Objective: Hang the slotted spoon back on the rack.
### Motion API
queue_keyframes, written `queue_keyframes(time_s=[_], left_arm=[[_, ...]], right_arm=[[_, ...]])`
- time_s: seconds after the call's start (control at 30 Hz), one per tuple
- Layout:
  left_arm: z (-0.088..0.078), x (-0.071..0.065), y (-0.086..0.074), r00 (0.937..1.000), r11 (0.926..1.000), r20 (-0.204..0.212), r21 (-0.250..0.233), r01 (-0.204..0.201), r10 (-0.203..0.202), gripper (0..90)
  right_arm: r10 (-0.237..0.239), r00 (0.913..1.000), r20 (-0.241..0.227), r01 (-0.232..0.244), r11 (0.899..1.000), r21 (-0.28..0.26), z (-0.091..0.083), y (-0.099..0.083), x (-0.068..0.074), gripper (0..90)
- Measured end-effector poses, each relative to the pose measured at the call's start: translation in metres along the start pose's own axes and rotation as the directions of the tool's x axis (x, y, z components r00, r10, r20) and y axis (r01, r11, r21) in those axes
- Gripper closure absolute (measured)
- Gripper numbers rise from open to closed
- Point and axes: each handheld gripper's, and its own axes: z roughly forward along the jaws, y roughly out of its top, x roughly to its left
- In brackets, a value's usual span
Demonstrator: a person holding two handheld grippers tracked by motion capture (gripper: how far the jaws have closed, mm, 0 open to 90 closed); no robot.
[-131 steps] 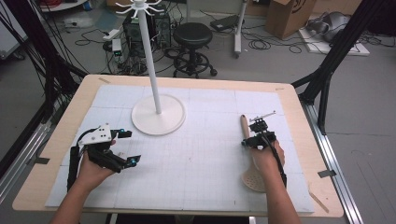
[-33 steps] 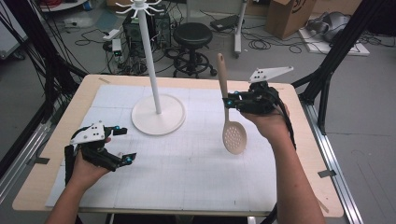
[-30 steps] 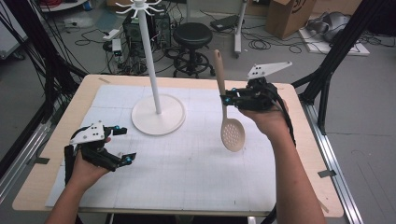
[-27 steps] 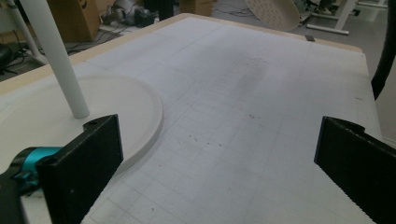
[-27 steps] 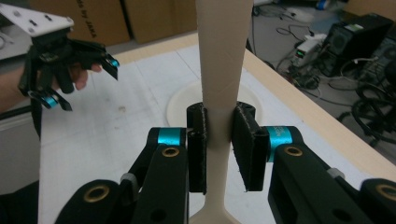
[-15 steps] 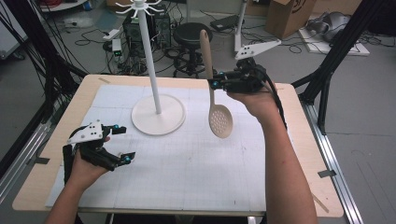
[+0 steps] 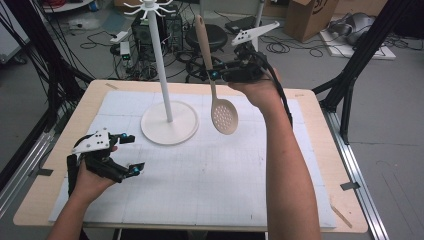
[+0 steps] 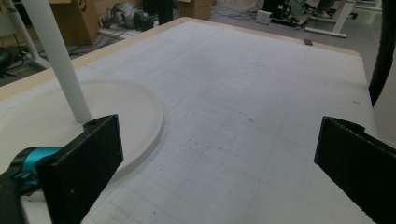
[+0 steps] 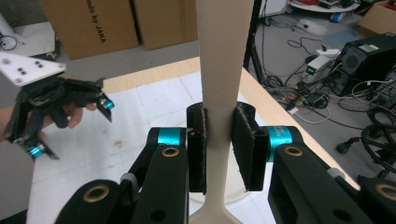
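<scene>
A beige slotted spoon [image 7: 218, 95] hangs in the air above the white mat, handle up, perforated bowl down. My right gripper [image 7: 216, 75] is shut on its handle; in the right gripper view the handle [image 9: 223, 88] stands pinched between the two black pads [image 9: 246, 144]. It sits just right of the pole of the white hook stand [image 7: 161, 65], whose round base [image 7: 169, 122] rests on the mat. My left gripper [image 7: 131, 154] lies low at the table's front left, open with nothing between its jaws. In the left gripper view the stand's base [image 8: 126, 112] lies ahead to the left.
The wooden table [image 7: 320, 130] carries a white gridded mat [image 7: 210, 180]. Behind the far edge are a stool [image 7: 205, 37], cables, computer gear and cardboard boxes [image 7: 312, 17]. Black frame legs [image 7: 350, 70] stand at the right. The stand's hooks [image 7: 149, 7] spread at its top.
My right gripper has carried the spoon up and leftward, from over the mat's right part to close beside the stand's pole. The left gripper has stayed put.
</scene>
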Motion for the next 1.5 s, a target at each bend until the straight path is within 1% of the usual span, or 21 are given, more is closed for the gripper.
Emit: queue_keyframes(time_s=[0.1, 0.2, 0.23, 0.3, 0.37, 0.4, 0.43, 0.47, 0.57, 0.67, 0.8, 0.93, 0.97, 1.1, 1.23, 1.3, 1.37, 1.4, 1.5], left_arm=[[0.0, -0.001, 0.001, 1.0, 1.0, 0.003, -0.002, 0.001, -0.001, 1.7], [0.001, -0.001, 0.001, 1.0, 1.0, 0.003, 0.003, -0.007, 0.007, 1.7], [0.001, -0.001, 0.001, 1.0, 1.0, 0.004, 0.004, -0.005, 0.005, 1.7], [0.001, -0.001, 0.001, 1.0, 1.0, 0.003, 0.006, -0.007, 0.007, 1.7], [0.0, -0.001, 0.001, 1.0, 1.0, 0.003, 0.004, -0.008, 0.008, 1.7], [0.0, -0.001, 0.001, 1.0, 1.0, 0.002, 0.001, -0.003, 0.003, 1.7], [0.0, -0.001, 0.001, 1.0, 1.0, 0.003, 0.0, -0.001, 0.001, 1.7], [0.0, -0.001, 0.001, 1.0, 1.0, 0.004, 0.0, -0.002, 0.002, 1.7], [0.0, -0.001, 0.001, 1.0, 1.0, 0.006, 0.001, -0.003, 0.002, 1.7], [-0.001, -0.001, 0.002, 1.0, 1.0, -0.003, 0.007, -0.005, 0.005, 1.7], [-0.002, 0.0, 0.002, 0.9999, 0.9999, -0.006, 0.004, -0.011, 0.011, 1.7], [-0.002, 0.0, 0.002, 1.0, 1.0, -0.005, 0.0, -0.007, 0.007, 1.7], [-0.002, 0.0, 0.002, 1.0, 1.0, -0.004, -0.002, -0.007, 0.007, 1.7], [-0.002, 0.0, 0.003, 0.9999, 0.9999, -0.004, 0.002, -0.011, 0.011, 1.7], [-0.002, 0.0, 0.002, 0.9999, 0.9999, -0.004, 0.003, -0.011, 0.011, 1.7], [-0.002, 0.0, 0.002, 0.9999, 0.9999, -0.006, 0.005, -0.012, 0.012, 1.7], [-0.002, 0.0, 0.002, 0.9999, 0.9999, -0.006, 0.005, -0.01, 0.01, 1.7], [-0.002, -0.001, 0.002, 1.0, 1.0, -0.003, 0.005, -0.008, 0.008, 1.7], [-0.001, -0.001, 0.002, 0.9999, 0.9999, -0.003, 0.003, -0.012, 0.012, 1.7]], right_arm=[[-0.001, 1.0, 0.006, 0.001, 1.0, -0.006, 0.003, 0.008, -0.004, 76.5], [0.014, 0.9999, 0.007, -0.014, 1.0, 0.008, 0.009, 0.014, -0.008, 76.5], [0.008, 0.9999, 0.01, -0.008, 1.0, 0.01, 0.011, 0.016, -0.01, 76.5], [0.013, 0.9998, 0.015, -0.013, 1.0, 0.023, 0.015, 0.02, -0.011, 76.5], [0.017, 0.9998, 0.011, -0.017, 1.0, 0.026, 0.02, 0.024, -0.012, 76.5], [0.015, 0.9998, 0.011, -0.015, 1.0, 0.026, 0.023, 0.025, -0.013, 76.5], [0.011, 0.9999, 0.008, -0.011, 1.0, 0.025, 0.026, 0.025, -0.014, 76.5], [0.018, 0.9998, 0.001, -0.018, 0.999, 0.031, 0.028, 0.026, -0.014, 76.5], [0.019, 0.9998, 0.001, -0.019, 0.999, 0.042, 0.036, 0.028, -0.015, 76.5], [0.017, 0.9998, -0.007, -0.017, 0.999, 0.043, 0.042, 0.028, -0.017, 76.5], [0.023, 0.9997, -0.012, -0.022, 0.999, 0.038, 0.047, 0.028, -0.02, 76.5], [0.031, 0.9994, -0.016, -0.031, 0.999, 0.035, 0.05, 0.028, -0.022, 76.5], [0.036, 0.9992, -0.017, -0.036, 0.999, 0.039, 0.051, 0.029, -0.022, 76.5], [0.03, 0.9994, -0.019, -0.03, 0.999, 0.037, 0.054, 0.03, -0.021, 76.5], [0.018, 0.9995, -0.024, -0.017, 0.999, 0.046, 0.058, 0.032, -0.02, 76.5], [0.02, 0.9994, -0.028, -0.019, 0.999, 0.05, 0.06, 0.033, -0.018, 76.5], [0.014, 0.9993, -0.035, -0.012, 0.998, 0.056, 0.062, 0.034, -0.016, 76.5], [0.001, 0.9994, -0.035, 0.001, 0.999, 0.054, 0.063, 0.034, -0.016, 76.5], [-0.005, 0.9991, -0.042, 0.007, 0.998, 0.064, 0.066, 0.036, -0.012, 76.5]])
